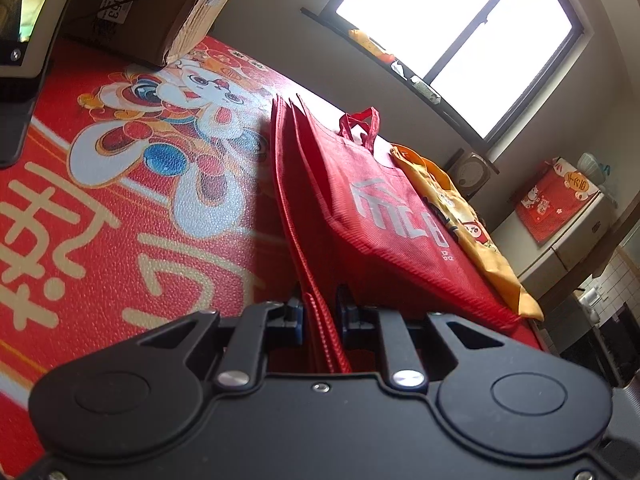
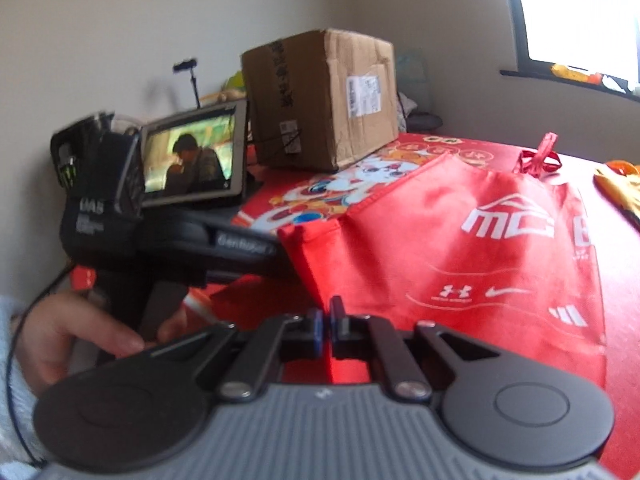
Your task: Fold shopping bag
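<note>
While the red shopping bag [image 2: 472, 248] lies on the tabletop [image 1: 100, 220] with its near edge lifted, the step in hand looks like bringing that edge over to make a fold. To do it well, both corners should travel together and level, so the crease runs straight and the printed face stays smooth; the fabric is thin and floppy, so a slow, even carry would serve better than a quick flip.

Nearest in the left wrist view, the left tongs [image 1: 320, 312] are clenched on a doubled strip of the bag's red edge, which runs up between the blue pads and away toward the far handles [image 1: 362, 124]. In the right wrist view, the right tongs [image 2: 328, 328] are pressed together at the bag's near edge; red cloth shows just behind and below them, but I cannot tell whether any is pinched.

Both tools point forward and somewhat downward over the tabletop. To the left in the right wrist view, a person's hand [image 2: 80, 340] wraps the handle of the left tool, whose tip meets the bag's left corner.

Farther off, a yellow bag [image 1: 464, 216] lies just beyond the red one on the right, and a cardboard box [image 2: 320, 100] and a tablet [image 2: 192, 156] stand at the far left.
</note>
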`<state>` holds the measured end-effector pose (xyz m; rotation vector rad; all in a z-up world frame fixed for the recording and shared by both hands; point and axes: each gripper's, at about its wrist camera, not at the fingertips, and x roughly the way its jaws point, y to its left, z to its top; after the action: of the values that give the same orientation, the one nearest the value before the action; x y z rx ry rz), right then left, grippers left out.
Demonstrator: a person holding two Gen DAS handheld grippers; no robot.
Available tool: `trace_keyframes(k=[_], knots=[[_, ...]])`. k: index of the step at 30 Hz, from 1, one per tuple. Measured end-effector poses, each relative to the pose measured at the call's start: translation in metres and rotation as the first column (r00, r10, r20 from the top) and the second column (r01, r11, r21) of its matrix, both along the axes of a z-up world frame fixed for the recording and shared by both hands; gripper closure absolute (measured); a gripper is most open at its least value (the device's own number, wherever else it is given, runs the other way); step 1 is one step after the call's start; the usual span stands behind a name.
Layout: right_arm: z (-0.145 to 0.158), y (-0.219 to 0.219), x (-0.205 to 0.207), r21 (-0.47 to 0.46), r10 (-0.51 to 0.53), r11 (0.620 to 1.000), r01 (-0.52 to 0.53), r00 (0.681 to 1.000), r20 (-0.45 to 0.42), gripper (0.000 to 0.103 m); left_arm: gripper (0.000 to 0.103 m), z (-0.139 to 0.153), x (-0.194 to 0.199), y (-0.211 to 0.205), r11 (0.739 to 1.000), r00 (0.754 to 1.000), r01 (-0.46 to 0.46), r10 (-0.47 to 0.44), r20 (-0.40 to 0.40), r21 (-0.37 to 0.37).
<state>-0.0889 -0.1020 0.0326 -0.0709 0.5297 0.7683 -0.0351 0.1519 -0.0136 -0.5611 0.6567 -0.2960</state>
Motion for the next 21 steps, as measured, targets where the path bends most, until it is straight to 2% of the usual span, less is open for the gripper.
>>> trace_keyframes(k=[5, 13, 16, 19, 21], knots=[[-0.004, 0.004, 0.001, -0.020, 0.003, 1.000, -0.003, 1.000, -0.004, 0.098, 0.089, -0.005, 0.000, 0.009, 0.997, 1.000, -0.007, 0.005, -0.020, -0.082], [-0.006, 0.005, 0.001, -0.036, 0.010, 0.999, -0.010, 1.000, -0.004, 0.098, 0.088, -0.004, 0.002, 0.009, 0.997, 1.000, -0.009, 0.007, -0.021, -0.075], [-0.007, 0.007, 0.000, -0.052, 0.016, 0.999, -0.016, 1.000, 0.000, 0.098, 0.084, -0.002, 0.002, 0.010, 0.998, 1.000, -0.014, 0.013, -0.017, -0.061], [-0.007, 0.008, -0.001, -0.065, 0.022, 0.998, -0.021, 1.000, 0.009, 0.098, 0.073, 0.002, -0.001, 0.018, 0.997, 0.999, -0.036, 0.034, -0.020, -0.066], [-0.007, 0.008, -0.002, -0.075, 0.027, 0.997, -0.026, 0.999, 0.016, 0.097, 0.047, 0.006, -0.003, 0.023, 0.997, 0.998, -0.055, 0.054, -0.019, -0.062]])
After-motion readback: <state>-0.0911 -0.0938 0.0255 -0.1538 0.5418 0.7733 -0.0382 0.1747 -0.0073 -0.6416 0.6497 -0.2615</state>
